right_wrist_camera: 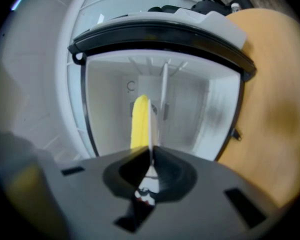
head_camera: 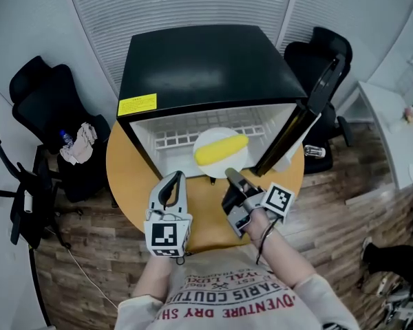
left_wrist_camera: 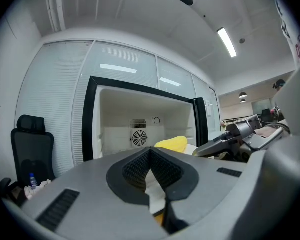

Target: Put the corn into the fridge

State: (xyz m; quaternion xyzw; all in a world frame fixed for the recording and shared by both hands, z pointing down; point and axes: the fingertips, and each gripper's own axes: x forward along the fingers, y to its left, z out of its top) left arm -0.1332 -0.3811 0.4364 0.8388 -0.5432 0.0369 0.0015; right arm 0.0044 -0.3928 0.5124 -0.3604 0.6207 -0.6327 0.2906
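Carrying the corn (head_camera: 221, 149) on a white plate (head_camera: 216, 135) rather than gripping it bare, probably to spare the kernels and stop any rolling. Pinching the plate's near rim in the right tool (head_camera: 230, 174), closed narrow on that thin edge and rolled on its side, clamping above and below to hold the plate level. Holding plate and corn at the mouth of the fridge (head_camera: 193, 67), low in the opening and near its front; not managing to tell whether touching the floor inside or hanging just above it. Relying on the door (head_camera: 310, 112), swung wide at the right, for a free way in. Parking the left tool (head_camera: 177, 177) just left of the plate and apart from it, over the worktop (head_camera: 134, 177), tips together on nothing, likely being saved for shutting the door. Judging the step in hand as the placing itself: reaching farther in, lowering, then letting go
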